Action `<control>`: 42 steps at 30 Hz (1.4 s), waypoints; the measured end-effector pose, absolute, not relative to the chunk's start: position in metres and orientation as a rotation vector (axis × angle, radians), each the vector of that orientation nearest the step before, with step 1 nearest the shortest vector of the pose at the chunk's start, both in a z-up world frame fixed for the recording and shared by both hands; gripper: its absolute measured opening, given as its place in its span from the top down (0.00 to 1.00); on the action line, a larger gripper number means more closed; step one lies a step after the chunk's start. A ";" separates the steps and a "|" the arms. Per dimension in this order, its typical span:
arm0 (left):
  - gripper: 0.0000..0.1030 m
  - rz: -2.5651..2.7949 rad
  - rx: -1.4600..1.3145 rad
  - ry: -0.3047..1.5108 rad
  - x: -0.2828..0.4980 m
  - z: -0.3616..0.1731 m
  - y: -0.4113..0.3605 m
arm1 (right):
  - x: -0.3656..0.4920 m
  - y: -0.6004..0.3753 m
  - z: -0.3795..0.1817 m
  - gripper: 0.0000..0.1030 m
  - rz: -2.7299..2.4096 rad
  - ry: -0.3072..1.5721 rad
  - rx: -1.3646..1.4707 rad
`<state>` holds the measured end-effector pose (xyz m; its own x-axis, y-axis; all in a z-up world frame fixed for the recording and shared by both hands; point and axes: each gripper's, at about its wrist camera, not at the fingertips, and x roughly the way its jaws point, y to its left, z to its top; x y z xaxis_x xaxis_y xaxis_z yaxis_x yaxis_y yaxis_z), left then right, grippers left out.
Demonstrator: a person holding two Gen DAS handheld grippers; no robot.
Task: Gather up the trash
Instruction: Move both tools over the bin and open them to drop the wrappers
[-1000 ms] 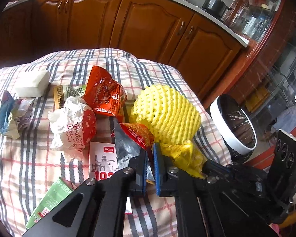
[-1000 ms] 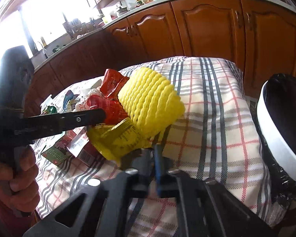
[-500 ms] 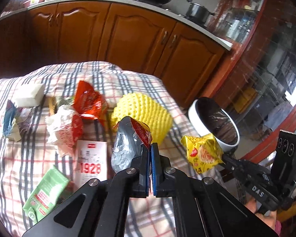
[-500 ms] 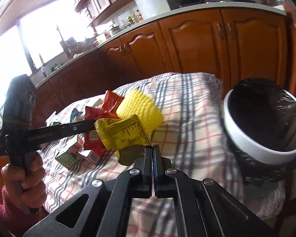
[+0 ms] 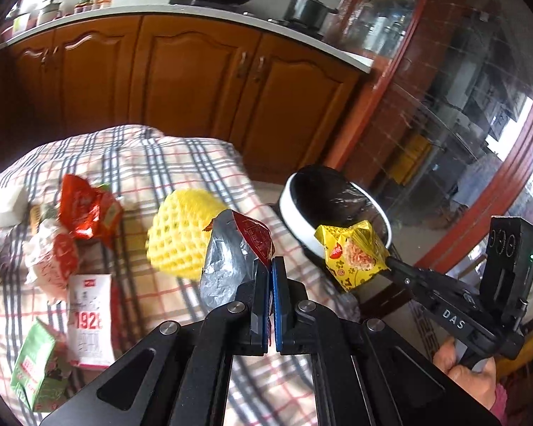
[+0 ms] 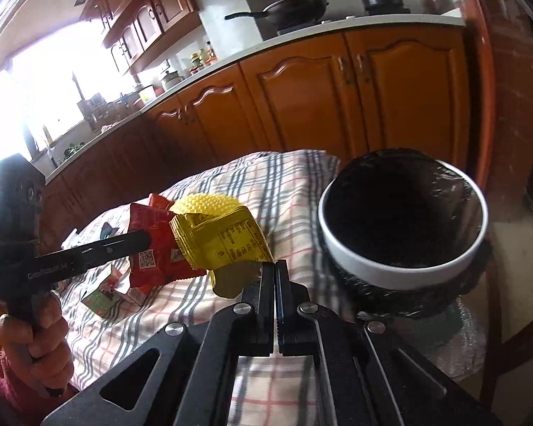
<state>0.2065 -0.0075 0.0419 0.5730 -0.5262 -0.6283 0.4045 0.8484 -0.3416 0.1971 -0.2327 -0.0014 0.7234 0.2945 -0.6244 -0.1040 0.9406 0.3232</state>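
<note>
My left gripper (image 5: 270,266) is shut on a red and silver snack wrapper (image 5: 236,252) and holds it above the checked tablecloth (image 5: 181,163). My right gripper (image 6: 274,269) is shut on a yellow noodle packet (image 6: 224,239), held in the air left of the white-rimmed trash bin (image 6: 401,266) with a black liner. In the left wrist view the yellow packet (image 5: 351,252) hangs in front of the bin's rim (image 5: 295,220). In the right wrist view the red wrapper (image 6: 152,248) sits in the left gripper's tip.
On the cloth lie a yellow foam fruit net (image 5: 181,234), a red wrapper (image 5: 85,209), crumpled white paper (image 5: 49,262), a white and red carton (image 5: 89,316), a green packet (image 5: 39,365) and a white block (image 5: 7,206). Wooden cabinets (image 5: 195,81) stand behind.
Both grippers have lifted their wrappers off the table and moved right. The trash bin has come closer in both views, and the yellow packet now hangs at its rim.
</note>
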 end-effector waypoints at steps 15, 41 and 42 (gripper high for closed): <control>1.00 -0.633 -0.129 0.780 0.223 0.049 -0.059 | 0.195 -0.278 0.003 1.00 0.124 0.693 0.317; 1.00 -0.685 -0.096 0.891 0.342 0.026 -0.170 | 0.256 -0.356 -0.011 1.00 -0.011 0.832 0.259; 1.00 -0.684 -0.094 0.896 0.344 0.025 -0.172 | 0.258 -0.357 -0.012 1.00 -0.015 0.839 0.254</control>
<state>0.3435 -0.1720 0.0251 0.4291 -0.5853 -0.6879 0.5093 0.7858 -0.3509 0.2578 -0.3573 -0.0124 0.6700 0.0868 -0.7373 0.1129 0.9697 0.2168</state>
